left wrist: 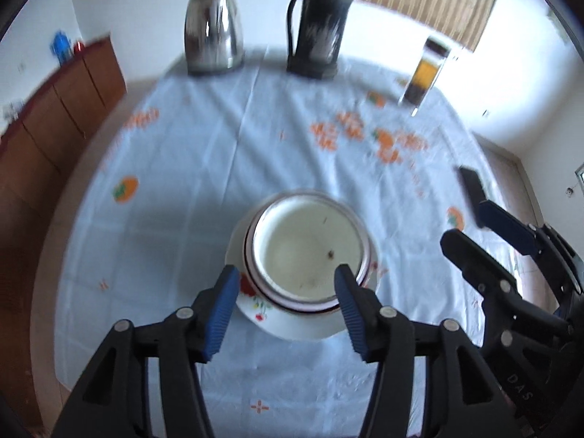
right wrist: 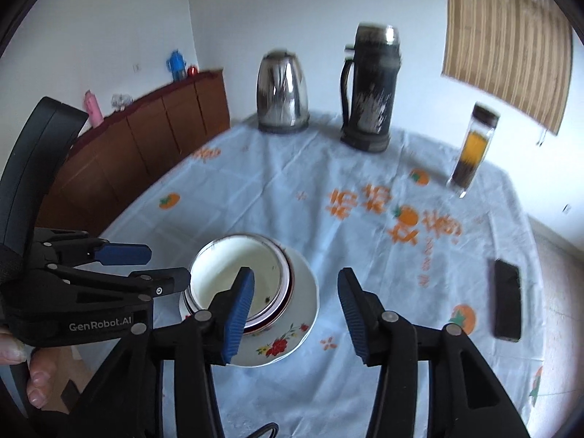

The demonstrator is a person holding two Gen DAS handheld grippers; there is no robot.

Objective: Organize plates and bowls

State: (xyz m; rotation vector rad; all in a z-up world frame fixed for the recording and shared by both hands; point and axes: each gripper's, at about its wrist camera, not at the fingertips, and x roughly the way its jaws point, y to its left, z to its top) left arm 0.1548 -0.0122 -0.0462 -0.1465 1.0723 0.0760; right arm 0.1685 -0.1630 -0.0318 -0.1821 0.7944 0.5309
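Blue-padded tongs frame our view: our left gripper (left wrist: 286,288) and right gripper (right wrist: 295,292) both stand released, nothing between their jaws, above the stacked bowls (left wrist: 308,252) resting on a flowered plate (right wrist: 284,343) at the near middle of the printed tablecloth (left wrist: 204,168). "GenRobot.AI" reads on one gripper. At the far edge stand a kettle (right wrist: 283,93), flask (right wrist: 370,91) and tea bottle (right wrist: 472,149); a phone (right wrist: 507,299) lies right.

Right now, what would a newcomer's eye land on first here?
The stacked bowls on the floral plate, near the front of the table, with both open grippers above them. Next, the steel kettle and dark thermos standing at the far edge.
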